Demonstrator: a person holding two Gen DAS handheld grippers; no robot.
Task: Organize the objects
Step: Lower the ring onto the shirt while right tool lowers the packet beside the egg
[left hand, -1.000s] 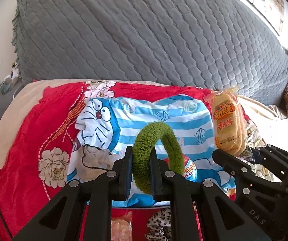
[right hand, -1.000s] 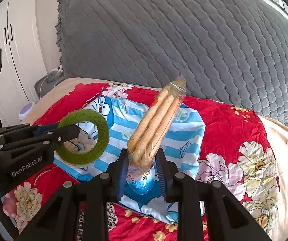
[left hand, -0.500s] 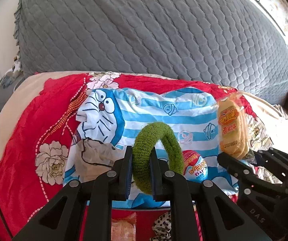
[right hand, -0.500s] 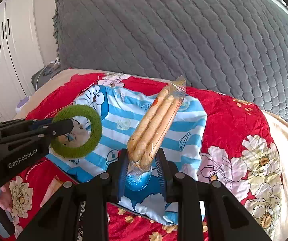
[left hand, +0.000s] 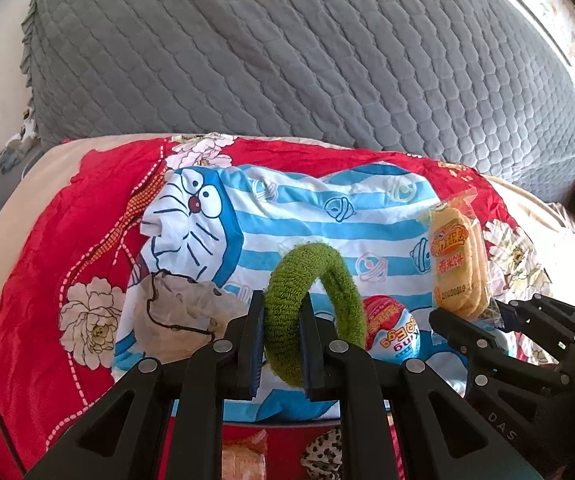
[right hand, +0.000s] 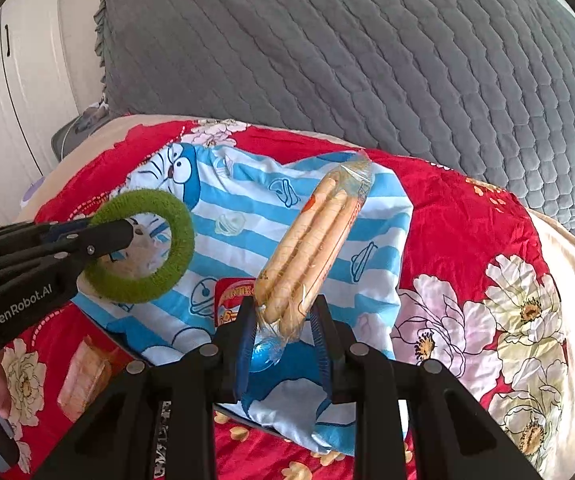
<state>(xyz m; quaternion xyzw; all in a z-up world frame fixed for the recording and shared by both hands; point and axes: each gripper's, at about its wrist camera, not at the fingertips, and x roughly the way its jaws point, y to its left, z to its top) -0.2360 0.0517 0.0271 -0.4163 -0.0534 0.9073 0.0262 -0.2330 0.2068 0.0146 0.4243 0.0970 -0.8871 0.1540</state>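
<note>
My left gripper point(left hand: 281, 344) is shut on a green fuzzy hair ring point(left hand: 315, 304), held upright above the blue-and-white striped Doraemon cloth point(left hand: 307, 216). The ring also shows in the right wrist view point(right hand: 143, 252). My right gripper point(right hand: 283, 344) is shut on the lower end of a clear packet of rice crackers point(right hand: 311, 248), which stands tilted up to the right over the cloth point(right hand: 367, 264). In the left wrist view the packet point(left hand: 457, 256) rises from the right gripper at the right. A red and blue egg-shaped toy point(left hand: 391, 332) lies on the cloth.
A beige pouch point(left hand: 179, 312) lies on the cloth's left part. A red flowered bedspread point(right hand: 467, 240) covers the bed; a big grey quilted cushion point(left hand: 287, 60) stands behind. A wrapped snack point(right hand: 83, 376) and a leopard-print scrunchie point(left hand: 323, 452) lie near the front edge.
Both grippers have moved forward over the Doraemon cloth, each keeping its object. The egg toy has come into fuller view below the ring.
</note>
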